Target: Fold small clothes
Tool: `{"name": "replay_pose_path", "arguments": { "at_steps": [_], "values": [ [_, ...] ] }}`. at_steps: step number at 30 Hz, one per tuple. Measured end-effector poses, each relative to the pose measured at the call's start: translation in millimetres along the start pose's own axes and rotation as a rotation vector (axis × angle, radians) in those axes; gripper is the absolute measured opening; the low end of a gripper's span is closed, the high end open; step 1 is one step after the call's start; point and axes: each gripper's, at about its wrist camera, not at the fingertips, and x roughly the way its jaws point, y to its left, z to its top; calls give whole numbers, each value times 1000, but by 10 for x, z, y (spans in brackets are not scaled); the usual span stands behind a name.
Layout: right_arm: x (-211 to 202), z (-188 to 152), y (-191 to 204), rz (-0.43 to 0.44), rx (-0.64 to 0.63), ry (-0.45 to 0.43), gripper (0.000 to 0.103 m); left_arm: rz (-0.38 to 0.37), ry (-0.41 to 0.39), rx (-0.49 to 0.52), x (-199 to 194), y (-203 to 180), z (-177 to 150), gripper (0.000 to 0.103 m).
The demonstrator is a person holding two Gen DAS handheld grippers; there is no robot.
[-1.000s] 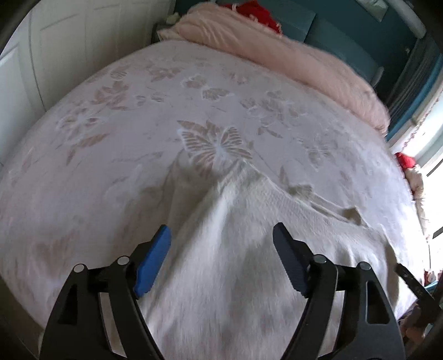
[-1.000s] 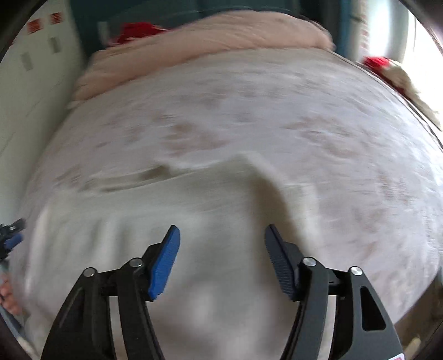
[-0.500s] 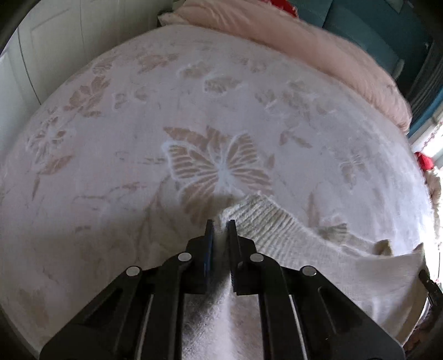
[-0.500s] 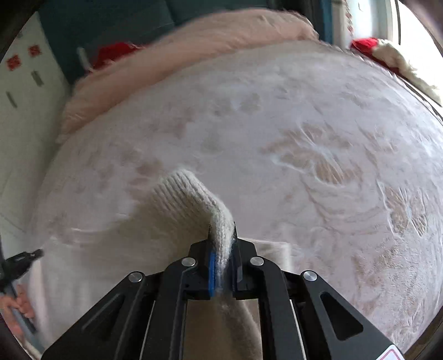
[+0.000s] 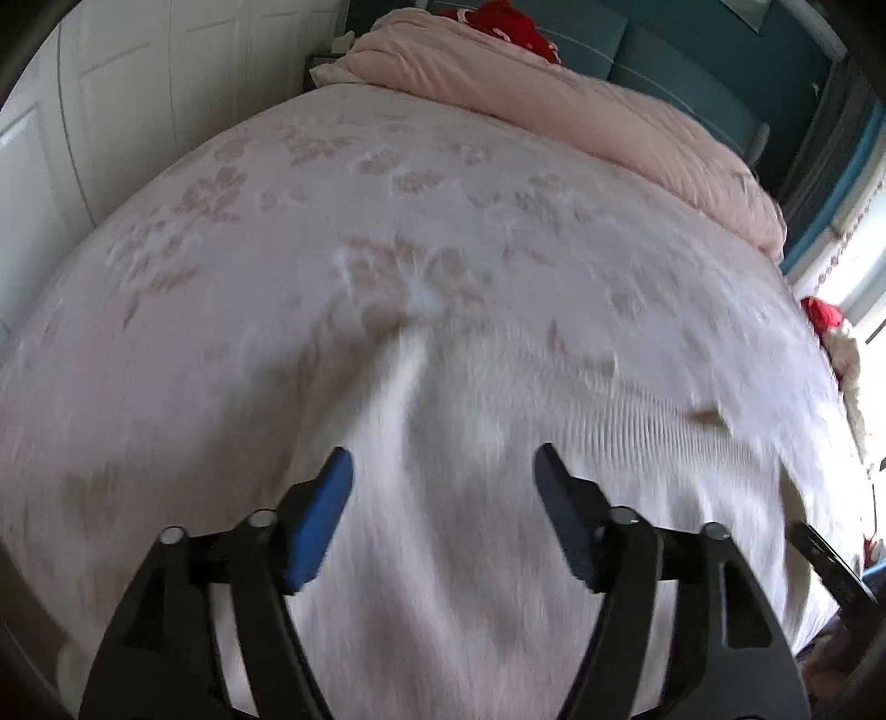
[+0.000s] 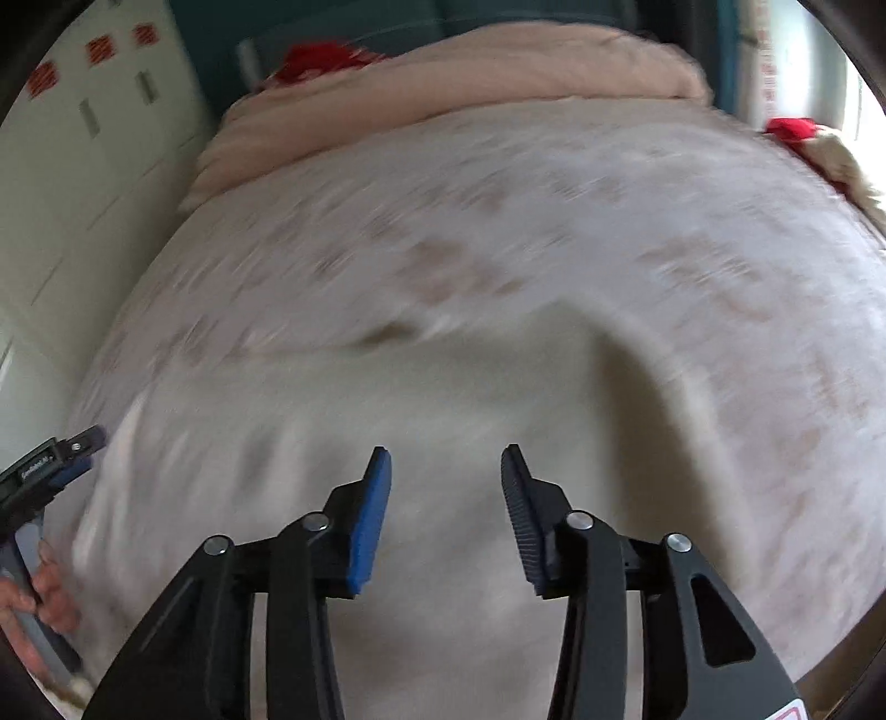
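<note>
A cream knitted garment (image 5: 498, 443) lies spread on the bed; it also shows in the right wrist view (image 6: 387, 410). My left gripper (image 5: 443, 487) is open and empty just above the garment's near part. My right gripper (image 6: 446, 487) is open and empty above the garment's other side. The left gripper's body and the hand holding it show at the left edge of the right wrist view (image 6: 44, 471). Both views are blurred by motion.
The bed has a pale bedspread with butterfly and flower patterns (image 5: 387, 232). A rolled pink duvet (image 5: 554, 99) lies along the far end, with a red item (image 5: 509, 22) behind it. White cupboard doors (image 5: 111, 111) stand to the left.
Half a second ago both grippers were shut on the garment's knitted edge. Both have now opened, let it go and pulled back; the garment lies flat.
</note>
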Motion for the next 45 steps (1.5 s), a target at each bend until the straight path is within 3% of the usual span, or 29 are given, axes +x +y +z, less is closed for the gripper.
{"name": "replay_pose_path", "arguments": {
  "at_steps": [3, 5, 9, 13, 19, 25, 31, 35, 39, 42, 44, 45],
  "values": [
    [235, -181, 279, -2, -53, 68, 48, 2, 57, 2, 20, -23, -389, 74],
    [392, -308, 415, -79, -131, 63, 53, 4, 86, -17, 71, 32, -574, 74],
    [374, -365, 529, -161, -157, 57, 59, 32, 48, 68, 22, -16, -675, 76],
    [376, -374, 489, -228, -115, 67, 86, 44, 50, 87, 50, -6, -719, 83],
    [400, -416, 386, -222, -69, 39, 91, 74, 41, 132, 56, -36, -797, 86],
    [412, -399, 348, -203, -65, 37, 92, 37, 51, 85, -30, 19, -789, 86],
    [407, -421, 339, -197, -56, 6, 92, 32, 22, 98, -273, 45, -891, 86],
    [349, -411, 320, -167, -67, 5, 92, 4, 0, 6, -437, 306, -941, 88],
    [88, -341, 285, -64, 51, -28, 92, -23, 18, -232, -394, 830, -975, 90],
    [53, -258, 489, -37, 20, -21, 79, -44, 81, -365, -184, 1065, -997, 90],
    [120, -230, 630, -30, -15, 2, 48, -45, 59, -391, -156, 1082, -978, 90],
    [183, -217, 696, -20, -28, 21, 39, -34, 52, -387, -142, 1052, -951, 90]
  ]
}}
